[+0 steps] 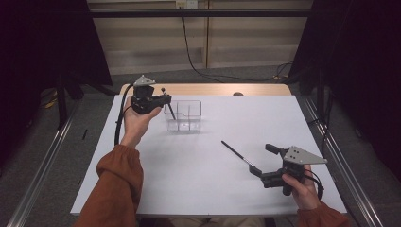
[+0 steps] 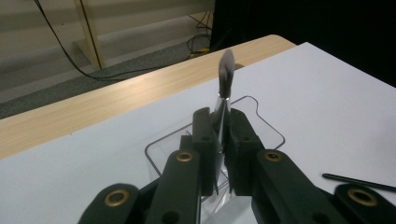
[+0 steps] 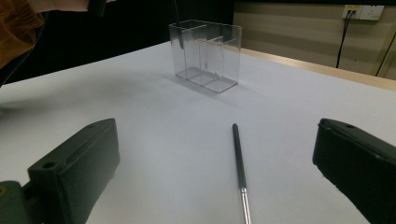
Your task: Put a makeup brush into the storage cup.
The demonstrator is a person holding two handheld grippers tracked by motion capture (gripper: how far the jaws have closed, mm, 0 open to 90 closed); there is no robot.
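Note:
My left gripper (image 1: 166,100) (image 2: 219,123) is shut on a thin make-up brush (image 1: 169,105) (image 2: 226,70). The brush stands nearly upright with its grey bristle head on top. Its handle points down into the left end of a clear divided box (image 1: 185,116) (image 2: 261,116) (image 3: 205,56); I cannot tell how deep it reaches. A second black brush (image 1: 236,153) (image 3: 239,158) (image 2: 357,182) lies flat on the white table. My right gripper (image 1: 264,160) (image 3: 215,154) stands open just behind that brush's ferrule end, with its jaws on either side of it and not touching it.
The white sheet (image 1: 203,184) covers the table, and a strip of bare wood (image 1: 208,89) shows at its far edge. Black curtains hang at both sides. A cable (image 1: 194,61) runs over the floor beyond the table.

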